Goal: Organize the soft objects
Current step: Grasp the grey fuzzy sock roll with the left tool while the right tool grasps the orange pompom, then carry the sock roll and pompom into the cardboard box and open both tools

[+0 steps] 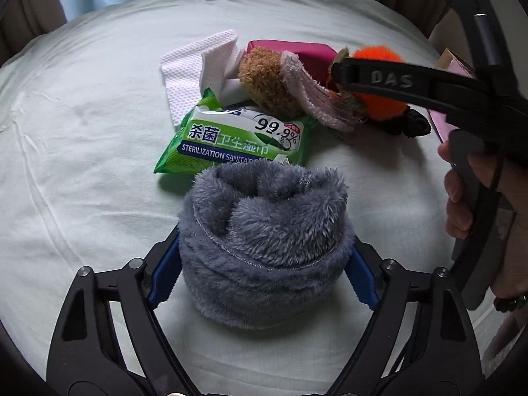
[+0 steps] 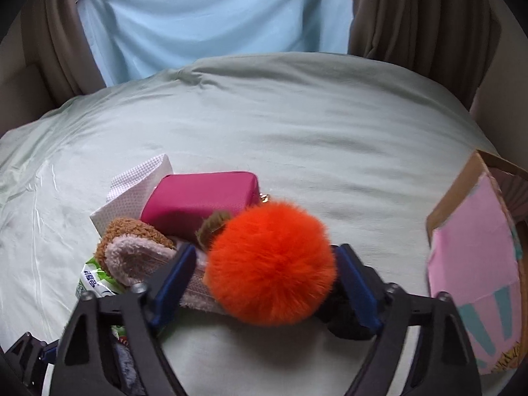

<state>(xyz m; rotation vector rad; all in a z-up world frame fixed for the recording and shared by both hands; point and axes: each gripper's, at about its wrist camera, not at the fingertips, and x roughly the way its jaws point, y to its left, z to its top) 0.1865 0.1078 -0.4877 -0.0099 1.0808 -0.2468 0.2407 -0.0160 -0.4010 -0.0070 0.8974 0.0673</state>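
My left gripper (image 1: 264, 250) has its blue pads (image 1: 165, 274) on both sides of a rolled grey fleece (image 1: 264, 231) lying on the pale green bed sheet (image 1: 82, 165). My right gripper (image 2: 267, 280) stands around an orange pom-pom (image 2: 270, 264), pads (image 2: 175, 274) at its flanks; it also shows in the left wrist view (image 1: 379, 56). Behind lie a green wet-wipes pack (image 1: 237, 138), a brown and pink plush slipper (image 1: 280, 85), a magenta pouch (image 2: 198, 198) and white tissue (image 1: 194, 66).
A cardboard box with pink lining (image 2: 475, 264) stands at the right edge of the bed. A black fuzzy item (image 1: 409, 122) lies under the pom-pom. Curtains (image 2: 214, 16) hang beyond the bed's far edge.
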